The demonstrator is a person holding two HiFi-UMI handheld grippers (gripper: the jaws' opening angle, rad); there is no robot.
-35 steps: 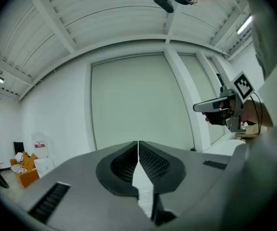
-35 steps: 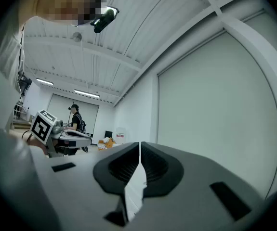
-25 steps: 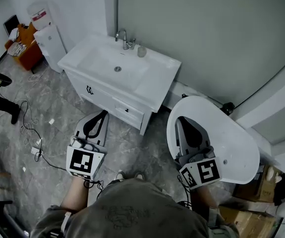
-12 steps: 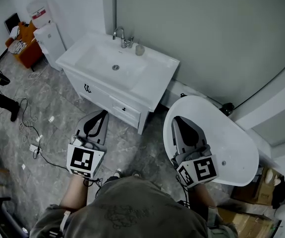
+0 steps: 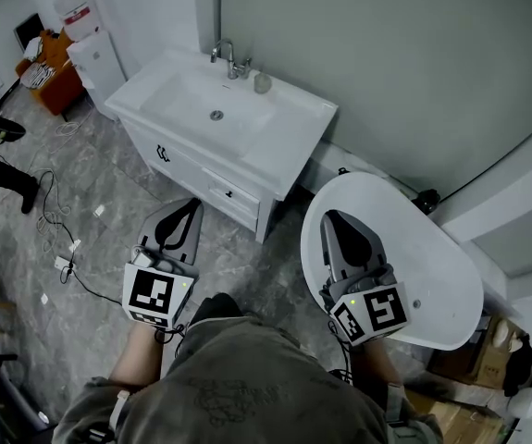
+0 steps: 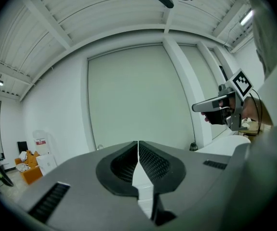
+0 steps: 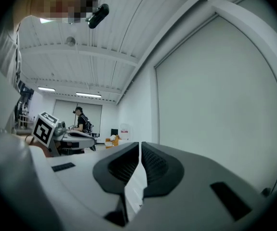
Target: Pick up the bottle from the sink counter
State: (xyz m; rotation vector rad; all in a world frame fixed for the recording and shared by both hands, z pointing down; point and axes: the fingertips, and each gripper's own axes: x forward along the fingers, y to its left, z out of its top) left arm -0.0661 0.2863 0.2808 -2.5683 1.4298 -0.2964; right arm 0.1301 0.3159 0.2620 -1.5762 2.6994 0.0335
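Left gripper (image 5: 188, 213): held level above the grey floor, jaws pressed together, nothing between them. Sink counter (image 5: 298, 132): white, ahead of both grippers and well apart from them, basin in its middle. Faucet (image 5: 226, 57): at the counter's far edge, beyond the basin. Bottle (image 5: 263, 83): small, pale and upright on the counter, just right of the faucet, ahead of the left gripper and a little to its right, ahead-left of the right gripper; neither gripper is near it. Right gripper (image 5: 337, 222): level, above the near rim of a white bathtub (image 5: 441, 276), jaws likewise together and empty. Step in hand, as judged: the approach. Recommended handling: close the distance first, part the jaws before arriving, come in level from the side away from the faucet, and clamp the body squarely; a nudge from shut jaws would likely topple it.
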